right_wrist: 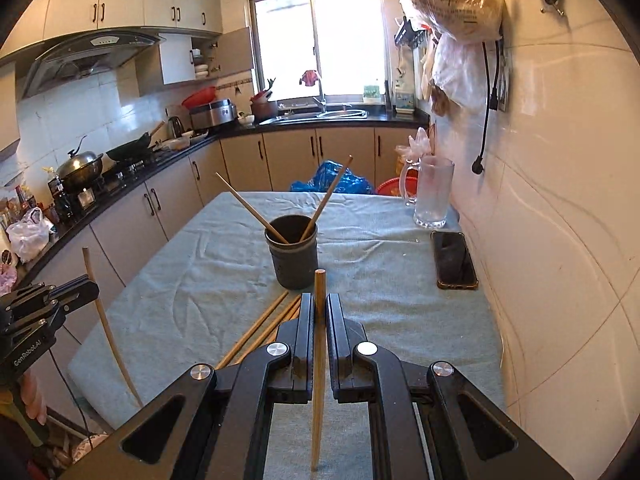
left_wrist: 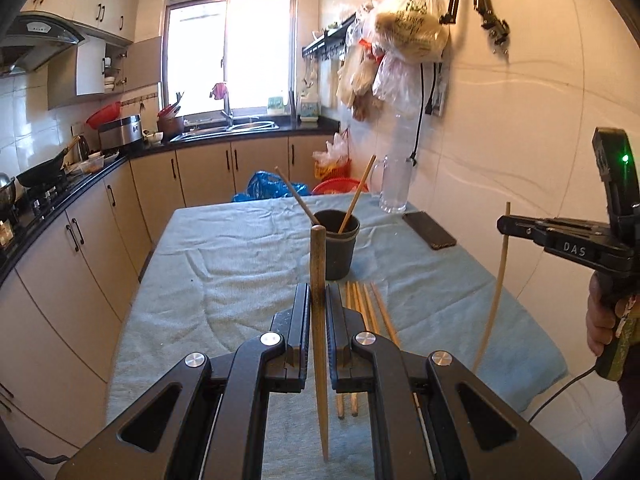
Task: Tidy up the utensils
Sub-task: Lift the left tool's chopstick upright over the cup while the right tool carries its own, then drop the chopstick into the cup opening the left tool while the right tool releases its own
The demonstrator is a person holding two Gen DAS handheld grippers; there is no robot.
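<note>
L gripper (left_wrist: 318, 300): jaws narrow, clamped on upright chopstick (left_wrist: 319, 320).
R gripper (right_wrist: 319, 308): same, pinching 2nd chopstick (right_wrist: 319, 360).
Cup (right_wrist: 292, 256): mid-table on cloth (right_wrist: 180, 280), 2 sticks inside.
Loose chopsticks (left_wrist: 370, 312): flat on cloth, just before cup.

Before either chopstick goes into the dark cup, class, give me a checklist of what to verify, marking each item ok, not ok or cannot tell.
1. Left gripper shut on its chopstick: ok, clamped between the fingers, standing upright.
2. Right gripper shut on its chopstick: ok, upright too.
3. Dark cup standing upright on the cloth: ok.
4. Room in the cup: ok, only two chopsticks lean inside.
5. Path to the cup clear: ok, but loose chopsticks lie on the cloth just in front of it.
6. Grip tightness, whether a chopstick could slip: cannot tell.
</note>
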